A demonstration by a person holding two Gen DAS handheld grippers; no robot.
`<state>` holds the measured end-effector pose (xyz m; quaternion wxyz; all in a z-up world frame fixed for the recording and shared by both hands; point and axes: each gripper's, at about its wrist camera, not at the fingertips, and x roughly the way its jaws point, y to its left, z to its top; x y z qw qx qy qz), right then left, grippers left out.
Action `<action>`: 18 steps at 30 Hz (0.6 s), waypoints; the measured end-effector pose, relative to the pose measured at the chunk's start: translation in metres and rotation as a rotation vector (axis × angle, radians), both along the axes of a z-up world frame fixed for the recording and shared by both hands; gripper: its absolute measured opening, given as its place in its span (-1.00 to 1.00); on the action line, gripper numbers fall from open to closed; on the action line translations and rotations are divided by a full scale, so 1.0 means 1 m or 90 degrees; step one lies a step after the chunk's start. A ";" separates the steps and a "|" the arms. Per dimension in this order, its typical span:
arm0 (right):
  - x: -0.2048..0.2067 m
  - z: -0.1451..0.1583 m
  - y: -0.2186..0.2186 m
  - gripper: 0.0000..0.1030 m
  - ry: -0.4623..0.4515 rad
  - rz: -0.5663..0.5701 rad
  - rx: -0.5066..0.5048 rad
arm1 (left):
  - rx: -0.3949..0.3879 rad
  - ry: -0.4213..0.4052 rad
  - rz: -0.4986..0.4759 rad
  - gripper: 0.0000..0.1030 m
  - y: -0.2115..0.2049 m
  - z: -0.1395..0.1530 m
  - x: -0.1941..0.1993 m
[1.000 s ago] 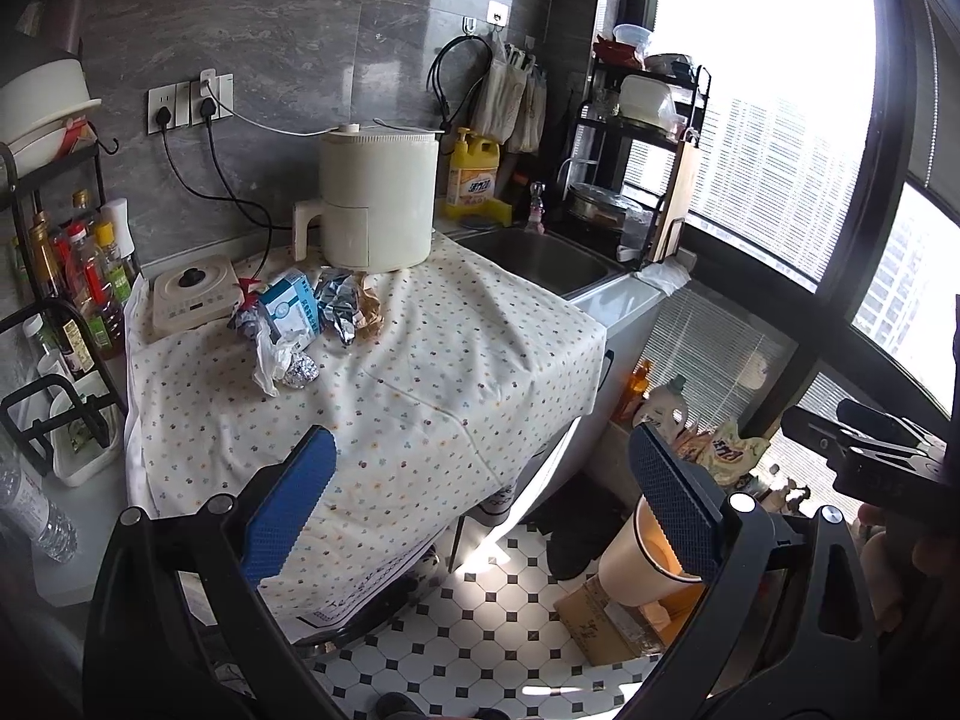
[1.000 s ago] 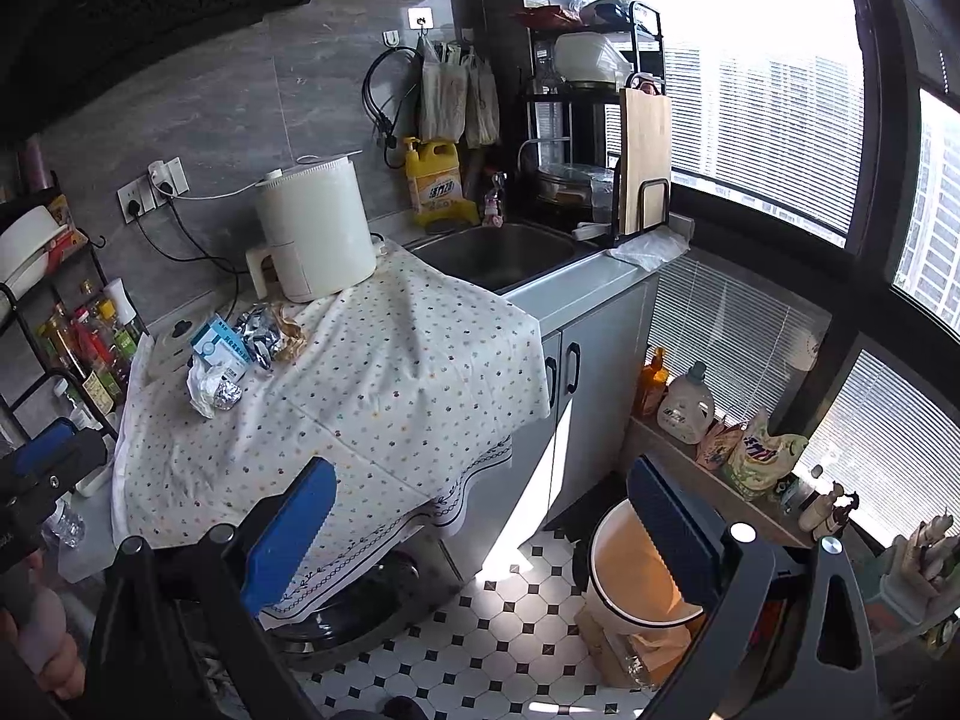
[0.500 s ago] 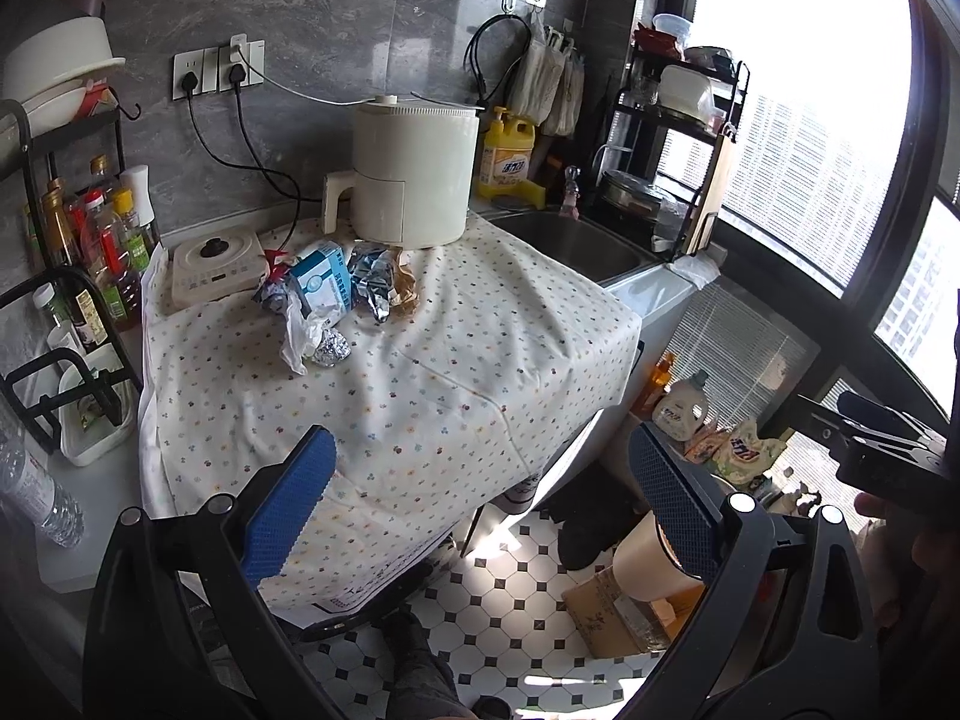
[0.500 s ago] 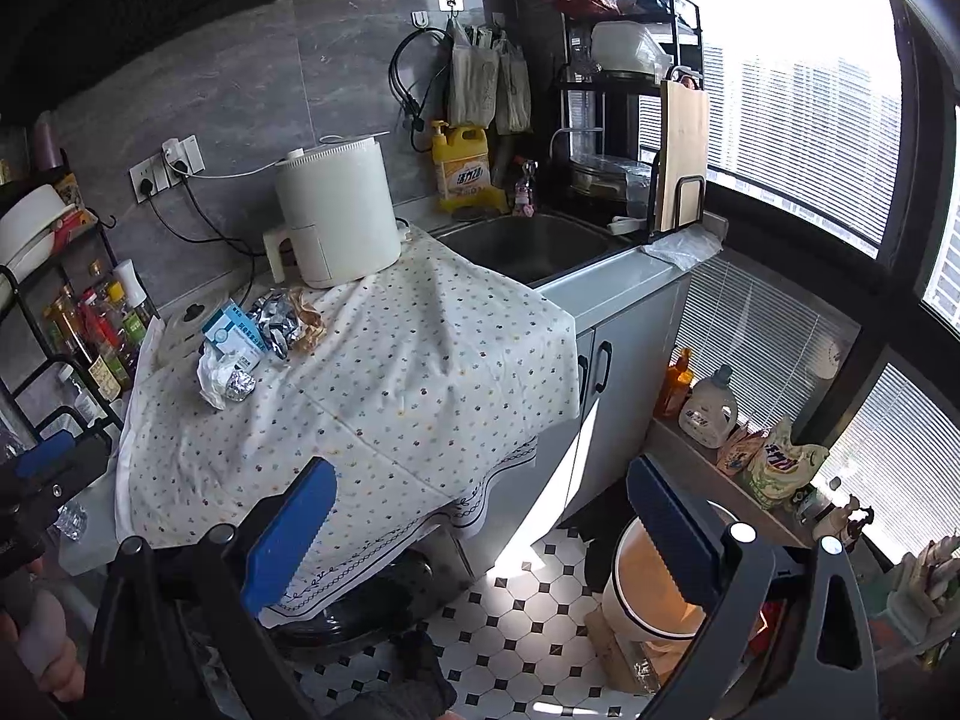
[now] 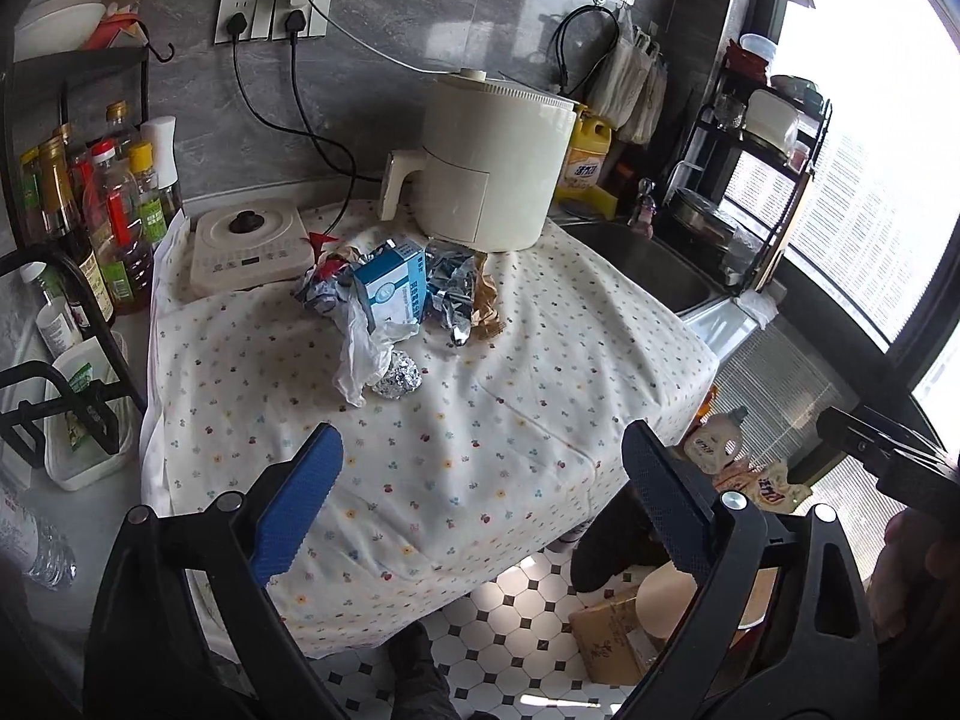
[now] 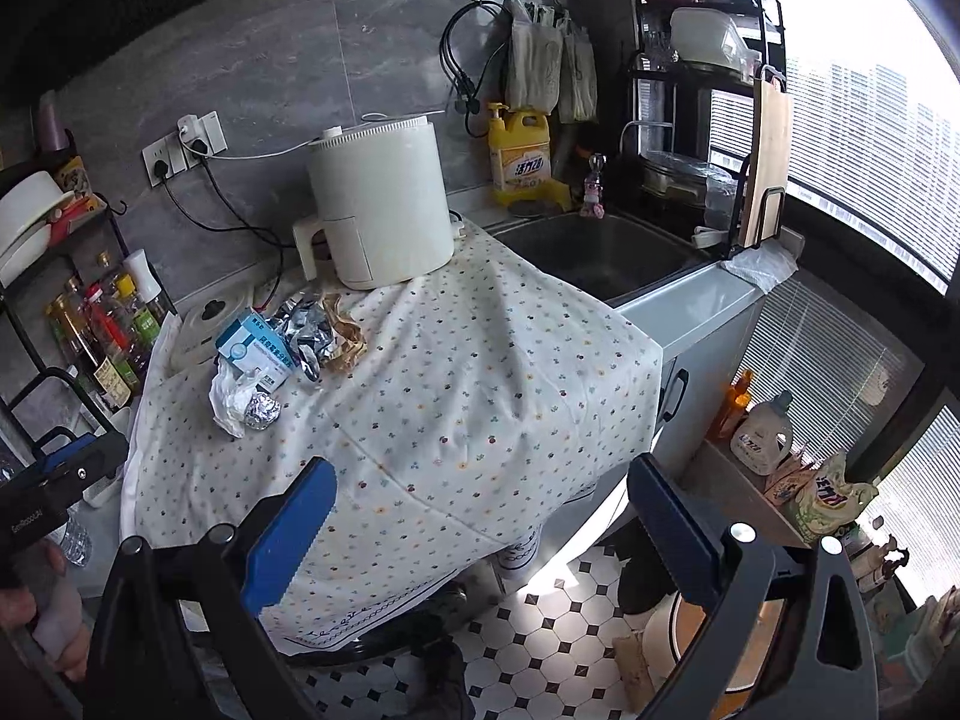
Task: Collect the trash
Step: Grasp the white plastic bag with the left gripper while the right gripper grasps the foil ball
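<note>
A pile of trash lies on the flowered tablecloth [image 5: 480, 420]: a blue-and-white box [image 5: 393, 288], a white crumpled bag [image 5: 366, 348], a foil ball [image 5: 399, 378], a silver wrapper [image 5: 450, 288] and brown paper [image 5: 486, 300]. My left gripper [image 5: 480, 450] hovers over the cloth's near part, well short of the pile, its jaws closing slightly with nothing between them. My right gripper [image 6: 483, 468] is open and bare, above the table's front edge. In its view the box [image 6: 252, 348] and foil ball [image 6: 262, 410] lie far left. A cream bin [image 6: 690, 630] stands on the floor, partly hidden.
A white air fryer [image 5: 486, 168] stands behind the pile, with an induction cooker [image 5: 252, 240] to its left. Sauce bottles [image 5: 108, 198] fill a black rack at the left. The sink [image 6: 600, 252] lies to the right. A cardboard box [image 5: 606, 636] sits on the tiled floor.
Both grippers have come closer to the table and sunk a little, so the trash pile looks larger. The left jaws stand slightly narrower than before.
</note>
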<state>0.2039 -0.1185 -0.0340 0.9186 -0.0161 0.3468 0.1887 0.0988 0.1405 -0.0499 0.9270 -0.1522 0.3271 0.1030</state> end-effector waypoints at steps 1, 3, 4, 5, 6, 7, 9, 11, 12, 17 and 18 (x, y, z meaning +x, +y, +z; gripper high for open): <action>0.007 0.000 0.007 0.85 0.001 0.005 0.000 | -0.006 0.003 0.004 0.74 0.008 -0.004 0.006; 0.021 0.000 0.020 0.85 0.005 0.015 -0.002 | -0.017 0.011 0.012 0.65 0.023 -0.011 0.019; 0.027 -0.001 0.026 0.85 0.009 0.021 -0.001 | -0.023 0.015 0.016 0.63 0.031 -0.014 0.026; 0.033 -0.002 0.033 0.85 0.012 0.027 0.000 | -0.030 0.018 0.020 0.60 0.037 -0.018 0.032; 0.039 -0.003 0.039 0.85 0.016 0.033 0.001 | -0.034 0.020 0.022 0.59 0.043 -0.020 0.037; 0.045 -0.005 0.046 0.85 0.020 0.039 0.001 | -0.035 0.022 0.025 0.58 0.048 -0.023 0.042; 0.055 -0.006 0.058 0.84 0.025 0.050 0.002 | -0.040 0.027 0.029 0.56 0.059 -0.030 0.053; 0.066 -0.009 0.070 0.83 0.030 0.061 -0.001 | -0.045 0.034 0.032 0.54 0.067 -0.037 0.064; 0.070 -0.011 0.075 0.80 0.033 0.067 -0.001 | -0.049 0.039 0.032 0.52 0.071 -0.041 0.069; 0.089 -0.023 0.104 0.72 0.059 0.096 -0.006 | -0.061 0.066 0.033 0.50 0.090 -0.064 0.094; 0.091 -0.025 0.110 0.71 0.064 0.102 -0.006 | -0.063 0.071 0.030 0.49 0.094 -0.069 0.099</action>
